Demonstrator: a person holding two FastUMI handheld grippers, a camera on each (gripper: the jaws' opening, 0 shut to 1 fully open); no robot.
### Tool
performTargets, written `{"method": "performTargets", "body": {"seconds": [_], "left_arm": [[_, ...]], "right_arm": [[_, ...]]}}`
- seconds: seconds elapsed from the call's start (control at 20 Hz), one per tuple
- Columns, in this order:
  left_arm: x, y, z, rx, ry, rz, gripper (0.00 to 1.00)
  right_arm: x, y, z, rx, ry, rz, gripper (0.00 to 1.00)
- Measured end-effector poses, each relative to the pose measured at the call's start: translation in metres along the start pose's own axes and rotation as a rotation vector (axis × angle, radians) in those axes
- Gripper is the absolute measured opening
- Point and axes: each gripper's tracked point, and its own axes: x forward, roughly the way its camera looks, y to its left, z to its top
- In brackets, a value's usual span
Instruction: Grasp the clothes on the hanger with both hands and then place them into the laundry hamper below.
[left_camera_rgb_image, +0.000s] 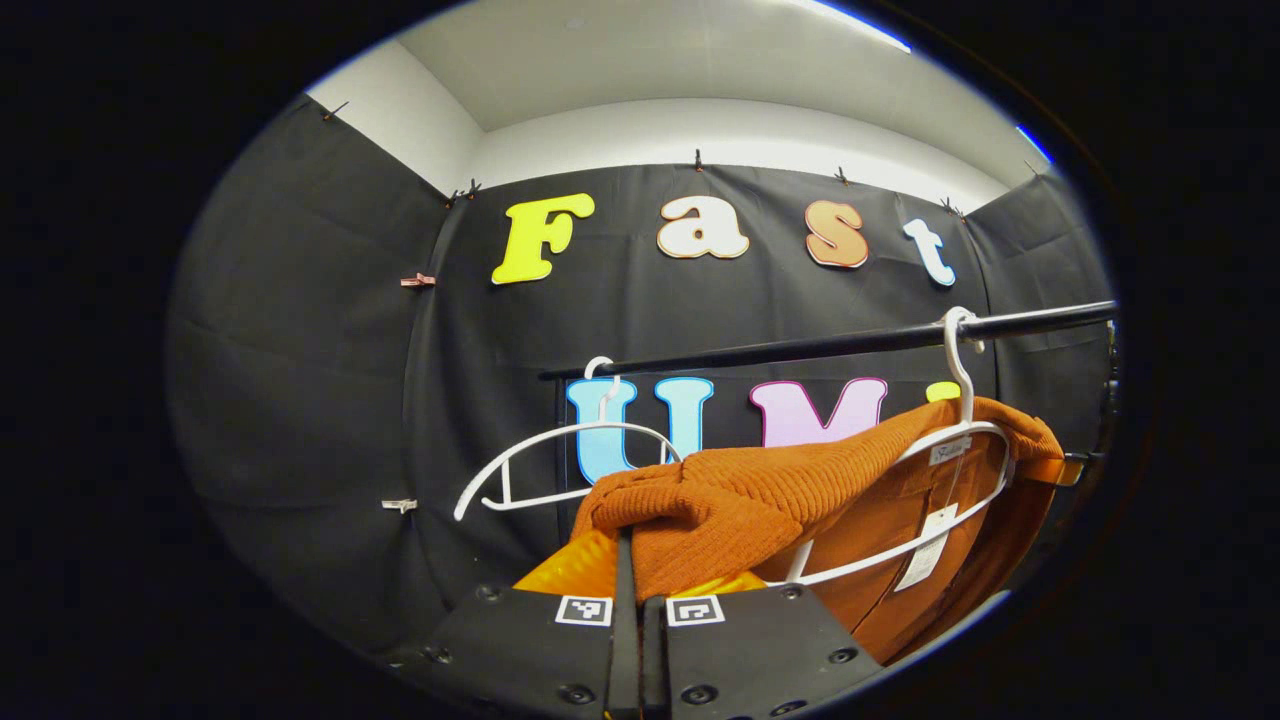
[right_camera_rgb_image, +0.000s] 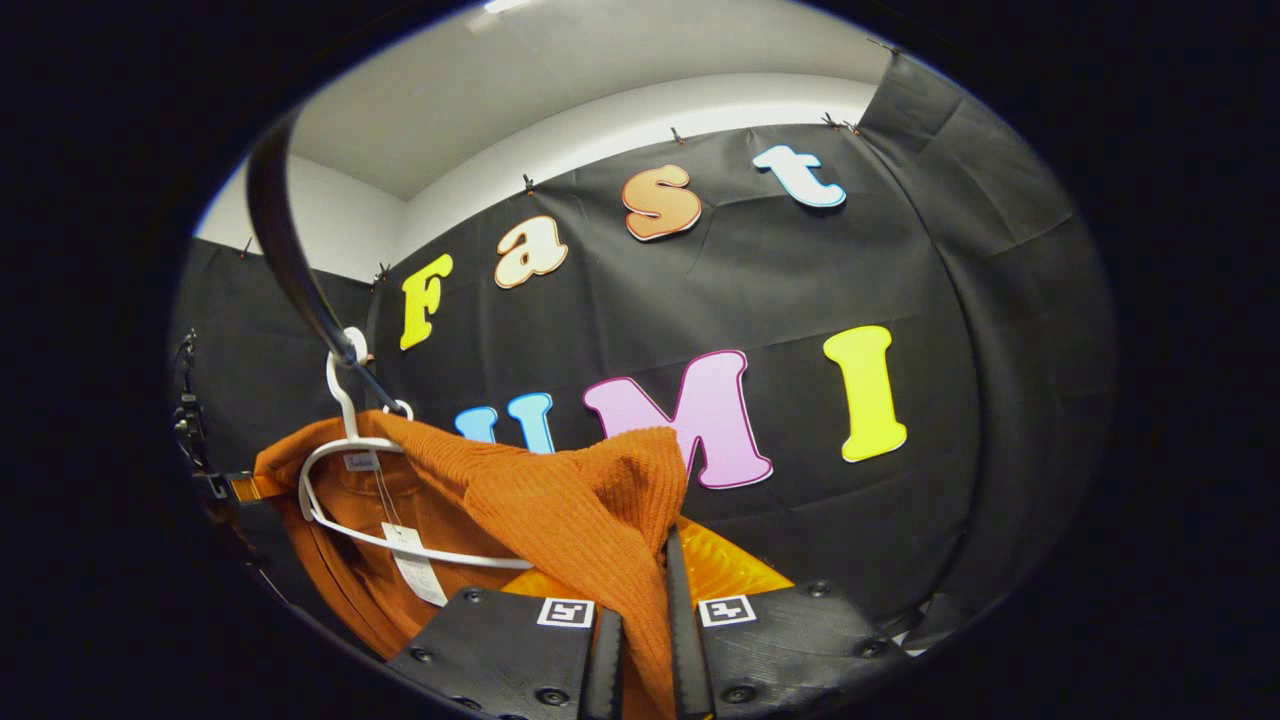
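**Both tools have the sweater, now get it off the hanger clean**

So the orange knit sweater (left_camera_rgb_image: 760, 490) is draped over the white hanger (left_camera_rgb_image: 975, 440), which hooks on the black rail (left_camera_rgb_image: 850, 345). In the left gripper view the left tool (left_camera_rgb_image: 628, 600) has its fingers closed almost together, with a bunched shoulder of the knit sitting right at the tips. Looks pinched, but the fold hides the actual contact, so I'd call that likely rather than certain. In the right gripper view the right tool (right_camera_rgb_image: 645, 610) is narrowly closed with a strip of the sweater (right_camera_rgb_image: 580, 510) running down between its fingers, so that grip reads solid.

My take on doing this step well: lift both shoulders up and slightly outward together so the knit clears the hanger's (right_camera_rgb_image: 400, 535) arms instead of dragging it along the rail (right_camera_rgb_image: 290, 260). Keep both tools level, or one side slips. There's a second, empty hanger (left_camera_rgb_image: 560, 460) nearby on the left, so steer clear of snagging it. The hamper should be below; I can't see it from here.
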Motion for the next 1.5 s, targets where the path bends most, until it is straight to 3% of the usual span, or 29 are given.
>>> {"method": "performTargets", "body": {"seconds": [0.1, 0.25, 0.45, 0.6, 0.75, 0.95, 1.1, 1.5], "left_arm": [[0.012, 0.005, 0.005, -0.006, -0.001, -0.022, 0.05], [0.033, 0.01, -0.003, 0.001, 0.024, -0.061, 0.05], [0.063, 0.005, -0.049, -0.058, 0.102, -0.114, 0.06], [0.064, 0.009, -0.106, -0.122, 0.189, -0.102, 0.06], [0.055, 0.003, -0.159, -0.19, 0.29, -0.093, 0.06], [0.03, 0.003, -0.206, -0.167, 0.385, -0.039, 0.06], [0.017, -0.004, -0.225, -0.171, 0.442, -0.044, 0.06], [-0.02, -0.038, -0.262, -0.209, 0.525, -0.087, 0.06]], "right_arm": [[0.006, 0.0, 0.016, 0.072, -0.03, 0.049, 0.19], [0.029, -0.004, 0.026, 0.077, -0.056, 0.077, 0.28], [0.058, -0.023, -0.014, 0.073, 0.033, 0.053, 0.19], [0.057, -0.03, -0.051, 0.064, 0.106, 0.044, 0.24], [0.047, -0.049, -0.099, 0.037, 0.211, -0.012, 0.24], [0.018, -0.06, -0.155, 0.068, 0.334, -0.077, 0.24], [-0.003, -0.063, -0.181, 0.085, 0.4, -0.11, 0.24], [-0.041, -0.025, -0.225, 0.1, 0.52, -0.074, 0.21]]}}
